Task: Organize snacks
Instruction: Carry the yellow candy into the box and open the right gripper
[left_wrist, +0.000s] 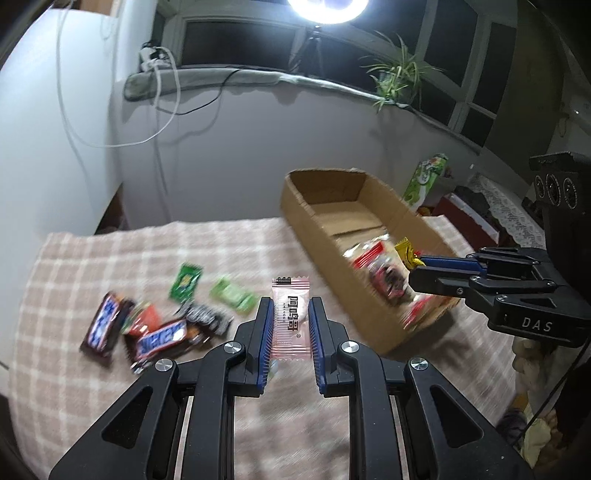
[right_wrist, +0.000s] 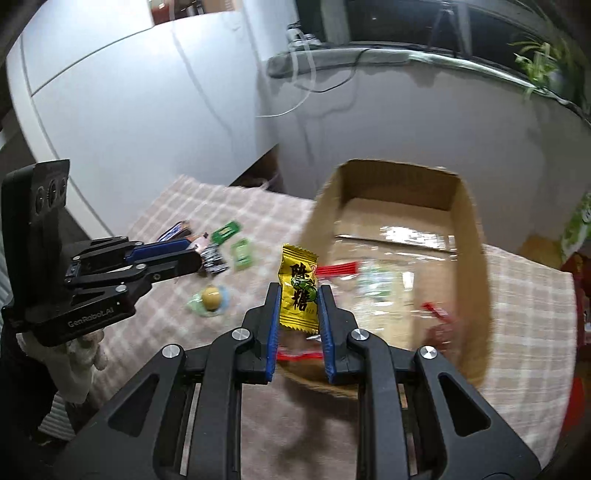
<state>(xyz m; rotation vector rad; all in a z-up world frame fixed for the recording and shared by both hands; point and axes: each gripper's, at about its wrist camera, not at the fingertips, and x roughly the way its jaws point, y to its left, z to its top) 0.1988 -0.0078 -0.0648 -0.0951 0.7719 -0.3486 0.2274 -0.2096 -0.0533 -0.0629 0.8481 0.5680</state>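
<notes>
Pink candy (left_wrist: 290, 317) upright, lengthwise btwn blue pads (left_wrist: 265, 332)

Two chocolate bars (left_wrist: 107, 325) and two green sachets (left_wrist: 185, 281) are lying beside one cardboard box (left_wrist: 325, 240); two grippers are each holding one candy.

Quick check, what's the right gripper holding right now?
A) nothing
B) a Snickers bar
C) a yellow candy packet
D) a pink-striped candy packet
C: in the right wrist view the right gripper is shut on the yellow candy packet, its blue pads pressing both sides, over the near end of the cardboard box. The pink-striped candy packet is in the left gripper.
</notes>
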